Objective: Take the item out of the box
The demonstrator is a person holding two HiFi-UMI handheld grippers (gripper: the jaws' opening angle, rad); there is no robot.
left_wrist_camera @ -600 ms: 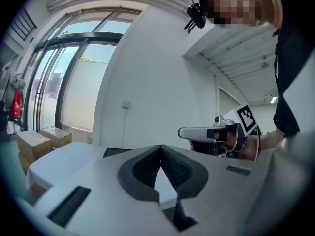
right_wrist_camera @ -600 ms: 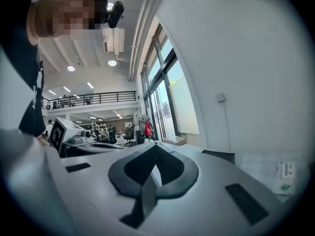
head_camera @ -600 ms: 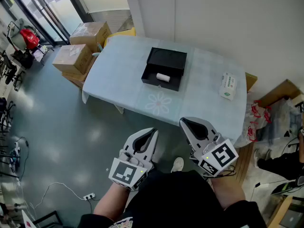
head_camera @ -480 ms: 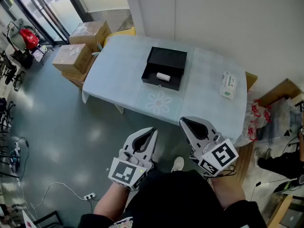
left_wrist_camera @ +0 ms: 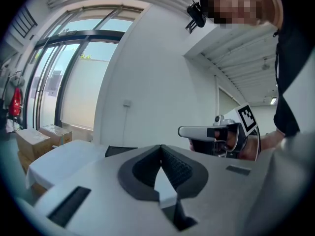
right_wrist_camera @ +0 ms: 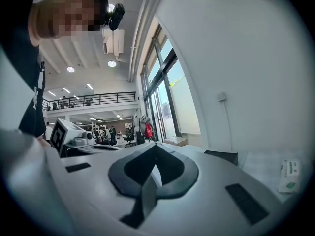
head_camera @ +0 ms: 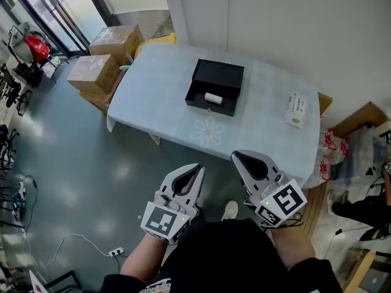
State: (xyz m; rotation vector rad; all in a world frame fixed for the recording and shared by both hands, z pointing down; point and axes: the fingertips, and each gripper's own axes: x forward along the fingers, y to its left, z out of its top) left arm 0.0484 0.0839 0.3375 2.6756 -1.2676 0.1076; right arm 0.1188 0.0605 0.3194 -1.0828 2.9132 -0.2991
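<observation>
A black box (head_camera: 215,85) lies open on the pale blue table (head_camera: 153,96), its lid tipped back toward the wall. A small white roll (head_camera: 212,97) rests inside it. Both grippers hover near my body, well short of the table's near edge. My left gripper (head_camera: 198,168) is shut and empty, as is my right gripper (head_camera: 236,156). In the left gripper view the shut gripper (left_wrist_camera: 161,147) points toward the box (left_wrist_camera: 120,150). In the right gripper view the closed gripper (right_wrist_camera: 156,145) points the same way, with the box (right_wrist_camera: 221,156) to the right.
A white and green tissue packet (head_camera: 297,110) lies near the table's right end. Cardboard boxes (head_camera: 101,60) are stacked on the floor at the table's left end. A power strip and cable (head_camera: 113,252) lie on the grey floor to my left. Bags and a carton (head_camera: 351,145) crowd the right side.
The table and box sit slightly further right in the head view. Both grippers stay shut in the same place.
</observation>
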